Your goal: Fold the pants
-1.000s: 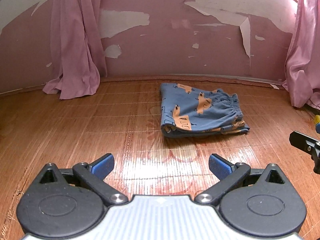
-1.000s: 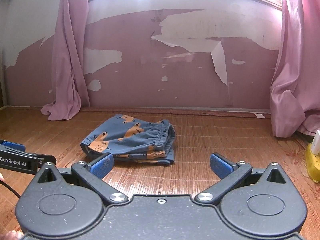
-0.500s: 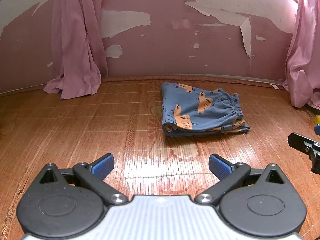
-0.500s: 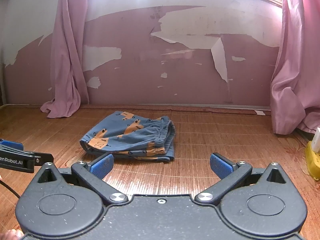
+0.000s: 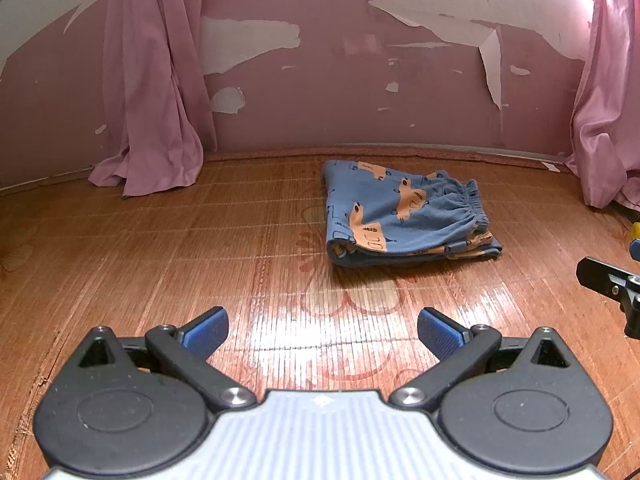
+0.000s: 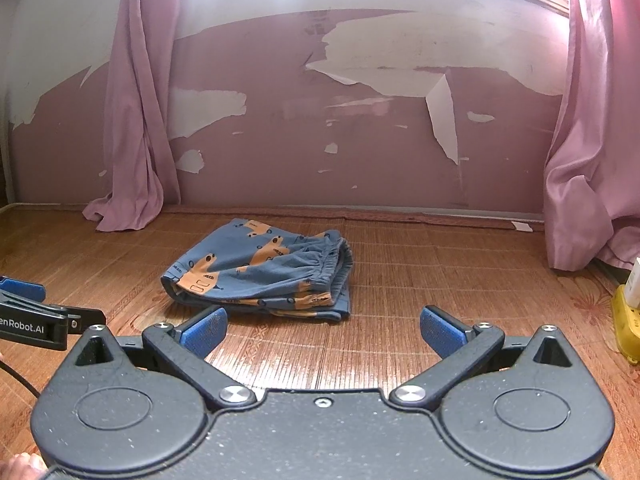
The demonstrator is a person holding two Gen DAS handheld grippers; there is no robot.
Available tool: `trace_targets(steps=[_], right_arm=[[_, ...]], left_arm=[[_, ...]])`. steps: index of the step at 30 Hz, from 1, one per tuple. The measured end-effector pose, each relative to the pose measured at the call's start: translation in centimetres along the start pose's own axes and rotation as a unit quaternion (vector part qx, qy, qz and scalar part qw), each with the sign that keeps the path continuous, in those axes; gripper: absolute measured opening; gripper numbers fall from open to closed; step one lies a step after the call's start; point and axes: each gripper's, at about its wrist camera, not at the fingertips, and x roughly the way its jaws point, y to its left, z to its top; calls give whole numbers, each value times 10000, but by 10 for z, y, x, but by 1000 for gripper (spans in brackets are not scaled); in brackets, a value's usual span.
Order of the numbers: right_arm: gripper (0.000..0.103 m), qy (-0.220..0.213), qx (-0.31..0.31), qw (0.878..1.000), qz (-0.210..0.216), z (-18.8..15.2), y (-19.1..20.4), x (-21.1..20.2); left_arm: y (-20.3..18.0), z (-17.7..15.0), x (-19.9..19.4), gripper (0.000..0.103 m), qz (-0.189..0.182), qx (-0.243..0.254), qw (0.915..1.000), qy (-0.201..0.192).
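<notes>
We see blue patterned pants (image 5: pixel 404 218) folded in a compact stack on the woven floor mat (image 5: pixel 160 248), near the far wall. Our left gripper (image 5: pixel 322 330) and right gripper (image 6: pixel 323 328) hover nearer, both spread wide and empty, apart from the fabric.

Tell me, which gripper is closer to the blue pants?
Right, I think. The right gripper sits just short of the folded pants, open. The left gripper is open too, with more bare floor before the pants.
</notes>
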Motion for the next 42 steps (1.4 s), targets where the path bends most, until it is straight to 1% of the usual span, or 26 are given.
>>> trace_targets(steps=[16, 22, 26, 34, 42], right_arm=[[102, 11, -28, 10000, -3, 0, 1, 0], [102, 15, -31, 10000, -6, 0, 1, 0], [102, 45, -15, 10000, -9, 0, 0, 1], [102, 48, -35, 10000, -3, -1, 0, 1], [102, 59, -34, 10000, 6, -1, -1, 2]], left_arm=[[1, -1, 0, 103, 4, 9, 10000, -3], [3, -2, -1, 103, 185, -16, 9998, -11], [2, -1, -2, 103, 296, 110, 9995, -7], [-5, -2, -5, 103, 268, 403, 9988, -100], [-5, -2, -5, 103, 306, 467, 9984, -106]])
